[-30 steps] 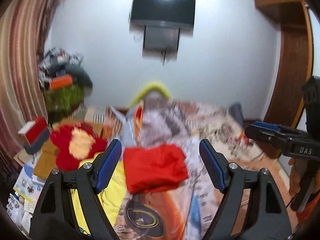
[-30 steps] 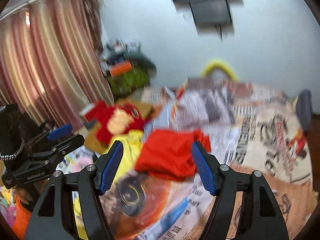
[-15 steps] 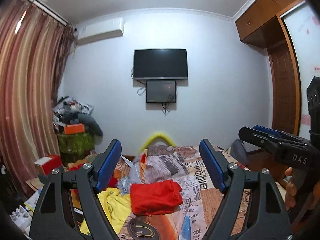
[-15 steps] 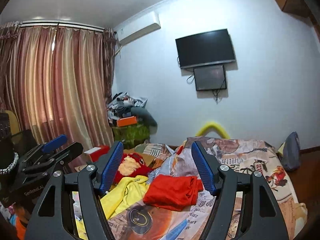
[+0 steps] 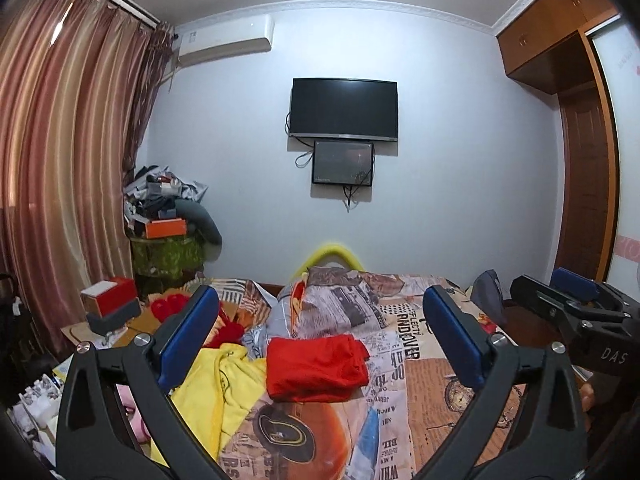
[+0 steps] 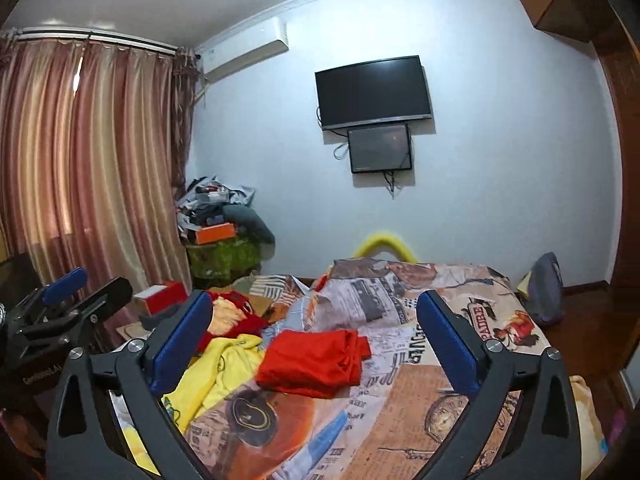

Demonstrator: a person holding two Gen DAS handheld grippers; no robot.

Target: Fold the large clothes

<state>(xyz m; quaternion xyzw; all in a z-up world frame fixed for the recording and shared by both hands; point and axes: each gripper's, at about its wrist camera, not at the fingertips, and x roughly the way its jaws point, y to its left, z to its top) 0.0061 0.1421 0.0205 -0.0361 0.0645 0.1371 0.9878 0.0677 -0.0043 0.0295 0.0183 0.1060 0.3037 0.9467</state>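
A folded red garment lies on the patterned bedsheet in the middle of the bed; it also shows in the right wrist view. A crumpled yellow garment lies to its left, also seen in the right wrist view. My left gripper is open and empty, held well above and short of the red garment. My right gripper is open and empty, raised the same way. Each gripper shows at the edge of the other's view.
A red and yellow cloth lies at the bed's left. A red box and a cluttered pile stand by the curtain. A TV hangs on the far wall. A wardrobe stands at the right.
Both grippers have lifted and tilted up from looking down at the bed to facing the far wall. The red garment now sits lower and farther in both views. Both stayed open.
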